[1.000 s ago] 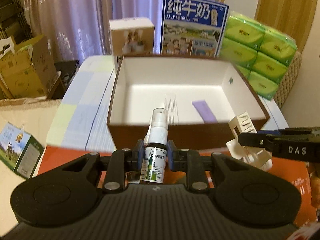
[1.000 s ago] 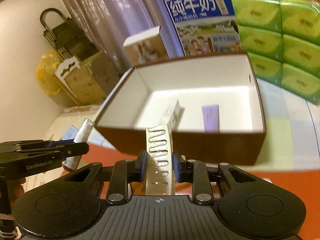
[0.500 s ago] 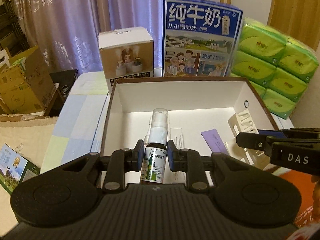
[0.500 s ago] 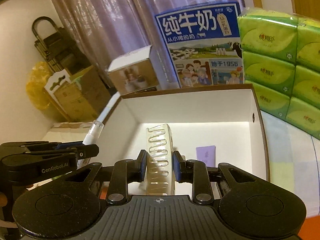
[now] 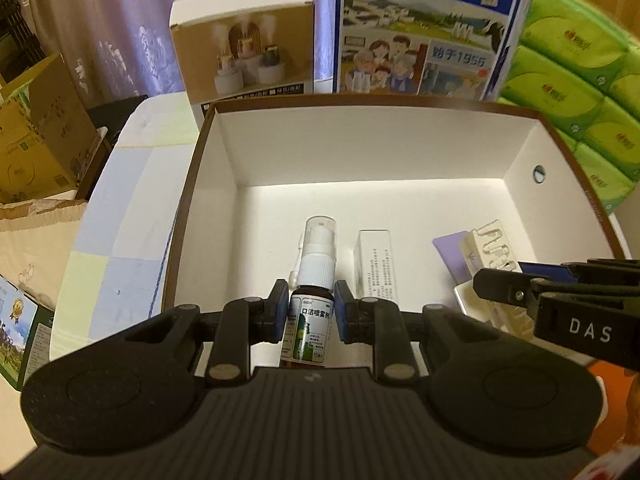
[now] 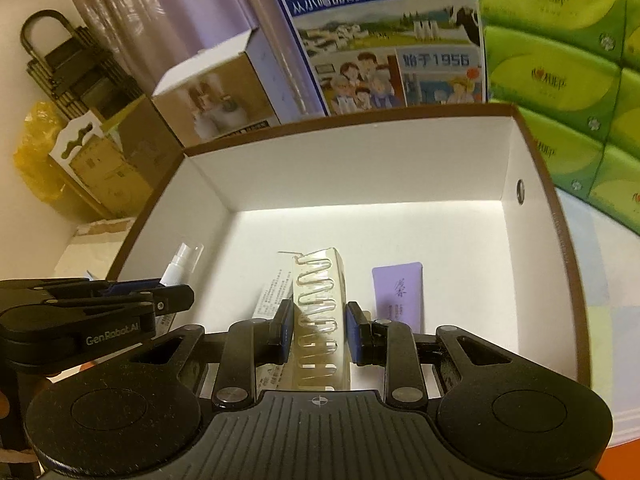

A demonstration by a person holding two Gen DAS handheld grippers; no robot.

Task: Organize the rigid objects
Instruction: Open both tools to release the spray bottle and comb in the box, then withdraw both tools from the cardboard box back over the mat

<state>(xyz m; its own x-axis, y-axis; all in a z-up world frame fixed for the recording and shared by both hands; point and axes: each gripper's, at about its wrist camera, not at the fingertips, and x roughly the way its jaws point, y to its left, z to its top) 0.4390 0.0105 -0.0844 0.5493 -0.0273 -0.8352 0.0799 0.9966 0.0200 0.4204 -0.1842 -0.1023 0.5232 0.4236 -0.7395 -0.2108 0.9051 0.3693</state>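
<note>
My left gripper [image 5: 311,312] is shut on a small brown spray bottle [image 5: 310,320] with a white nozzle and clear cap, held upright inside the near part of the open brown box [image 5: 180,216]. My right gripper [image 6: 318,330] is shut on a translucent white slotted plastic holder [image 6: 320,312], held inside the same box [image 6: 560,240]. A white carton [image 5: 374,264] and a purple sachet [image 6: 398,294] lie on the box's white floor between and beside the two grippers. The right gripper shows at the right edge of the left wrist view [image 5: 560,296].
Behind the box stand a blue milk carton case [image 5: 424,28], a small humidifier box [image 5: 244,40] and stacked green tissue packs [image 5: 580,80]. Cardboard boxes [image 5: 36,128] sit at the far left beyond the checked table cloth [image 5: 116,240].
Both grippers have moved forward and down over the box's near wall, so the spray bottle and the slotted holder are now inside the box. Both stay gripped.
</note>
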